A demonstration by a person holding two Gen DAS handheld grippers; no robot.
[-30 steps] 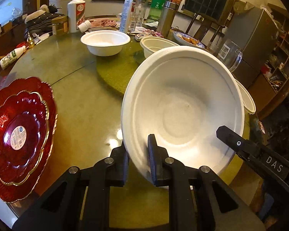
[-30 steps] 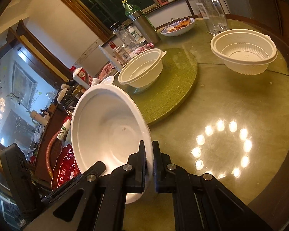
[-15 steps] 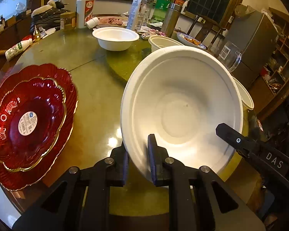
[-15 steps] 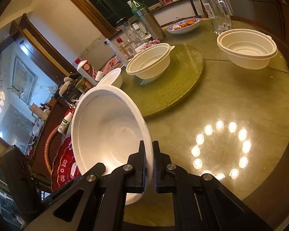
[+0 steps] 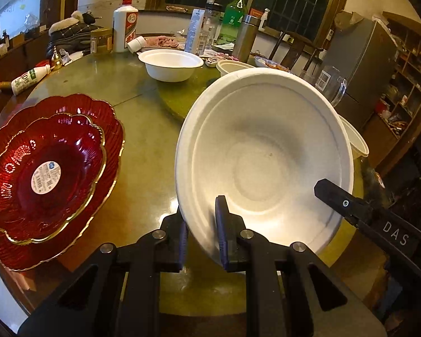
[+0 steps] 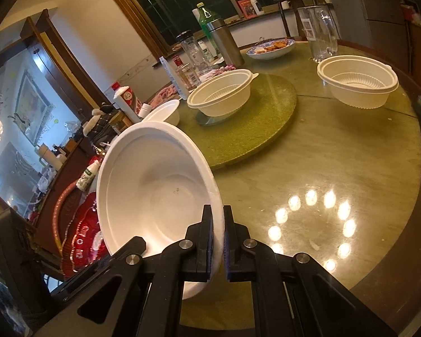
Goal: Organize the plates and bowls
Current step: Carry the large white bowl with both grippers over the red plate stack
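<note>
A large white bowl (image 5: pixel 263 160) is held tilted above the round table, gripped on opposite sides of its rim. My left gripper (image 5: pixel 202 233) is shut on its near rim; my right gripper (image 6: pixel 217 238) is shut on the rim too, and its black body shows in the left wrist view (image 5: pixel 373 219). The bowl also shows in the right wrist view (image 6: pixel 154 191). Two stacked red plates (image 5: pixel 47 165) with gold edges lie at the table's left. A second white bowl (image 5: pixel 170 64) stands further back. Two cream ribbed bowls (image 6: pixel 220 95) (image 6: pixel 357 80) stand on the turntable and at the right.
A green turntable (image 6: pixel 255 129) fills the table's centre. Bottles, a flask (image 5: pixel 245 38), a white liquor bottle (image 5: pixel 125 28), a glass pitcher (image 6: pixel 320 32) and a food plate (image 6: pixel 270 47) crowd the far side. A small bottle (image 5: pixel 28 80) lies at the left edge.
Both grippers and the white bowl have drawn back toward the near edge and a little left; the red plates now sit closer to the middle of the left wrist view.
</note>
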